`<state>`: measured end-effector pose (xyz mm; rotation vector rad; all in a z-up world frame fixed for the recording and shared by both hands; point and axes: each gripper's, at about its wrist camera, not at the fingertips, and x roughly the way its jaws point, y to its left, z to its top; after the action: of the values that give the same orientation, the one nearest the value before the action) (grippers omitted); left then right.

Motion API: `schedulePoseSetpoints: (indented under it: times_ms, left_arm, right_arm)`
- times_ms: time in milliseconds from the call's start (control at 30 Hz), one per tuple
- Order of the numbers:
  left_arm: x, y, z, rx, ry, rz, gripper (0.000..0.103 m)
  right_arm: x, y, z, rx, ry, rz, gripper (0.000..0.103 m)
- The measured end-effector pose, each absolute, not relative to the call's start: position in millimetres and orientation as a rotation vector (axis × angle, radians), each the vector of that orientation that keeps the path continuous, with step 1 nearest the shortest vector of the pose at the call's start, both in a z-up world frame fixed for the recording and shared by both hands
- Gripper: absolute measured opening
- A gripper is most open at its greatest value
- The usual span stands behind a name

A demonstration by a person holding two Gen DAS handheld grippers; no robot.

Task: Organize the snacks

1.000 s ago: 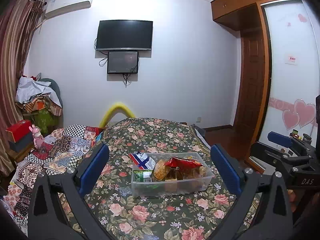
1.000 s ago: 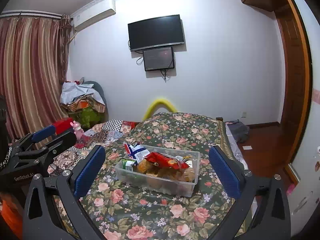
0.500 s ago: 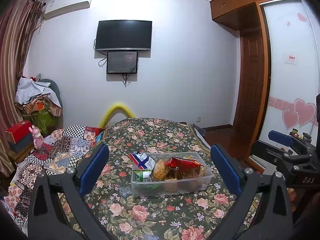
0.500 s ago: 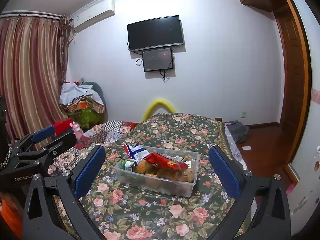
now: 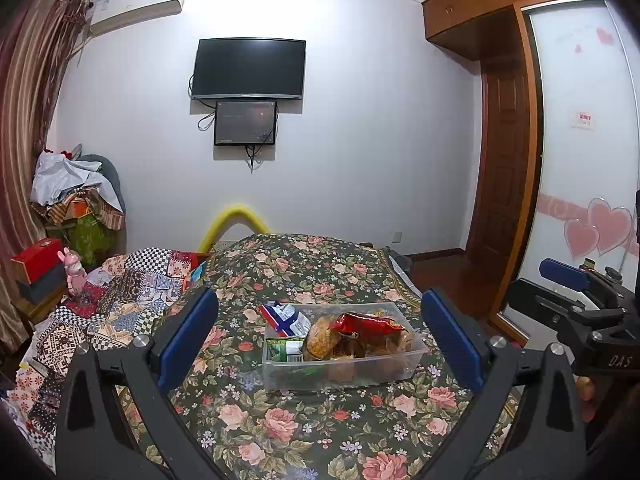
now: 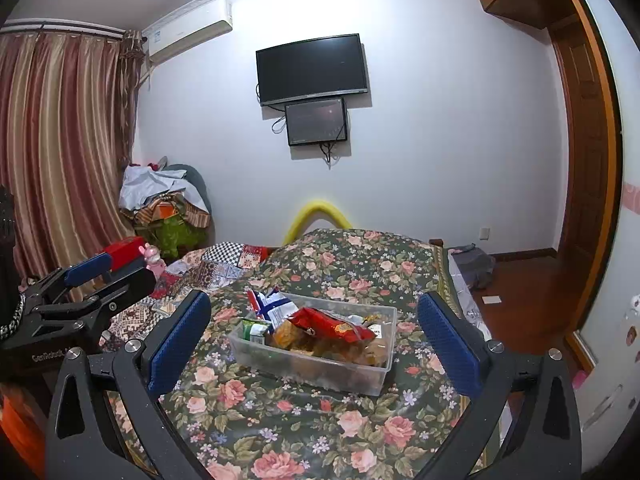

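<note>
snacks (image 5: 340,334) packed in clear bin (image 5: 412,356) on floral tablecloth (image 5: 280,432), centre of view.
left gripper (image 5: 320,340) and right gripper (image 6: 316,336) both spread wide, empty, hanging above the cloth; red packet (image 6: 332,326) on top, blue-white packet (image 5: 285,319) at bin's 10 o'clock.

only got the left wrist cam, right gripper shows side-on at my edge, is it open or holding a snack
Observer: The right gripper is wide open in its own view, with nothing between its blue pads; the clear bin sits ahead of it on the bed.
Operator: ok, anything on the floor right of the bed, i barely see it
Observer: Yes, a white slip of paper lies on the wooden floor, just past a grey bag at the bed's edge.
</note>
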<state>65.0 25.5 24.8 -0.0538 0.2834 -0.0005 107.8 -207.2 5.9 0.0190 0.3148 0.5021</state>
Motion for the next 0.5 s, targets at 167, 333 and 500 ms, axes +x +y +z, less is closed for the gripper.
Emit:
schedulePoseSetpoints:
  times_ms: [167,333,500]
  left_arm:
    - [65.0,25.5,24.8,-0.053,0.283,-0.005,0.103]
    - [66.1,24.2,23.4,-0.055,0.286,-0.015,0.103]
    - [65.4,23.8,23.8,-0.064,0.281,-0.024,0.103]
  right_arm:
    - [106.8,-207.8,7.2,0.020,0.311,0.502,0.103]
    - [106.1,-208.4,7.6,0.018,0.311,0.499,0.103]
    - [105.8,-208.5,7.6,0.018,0.309,0.499,0.103]
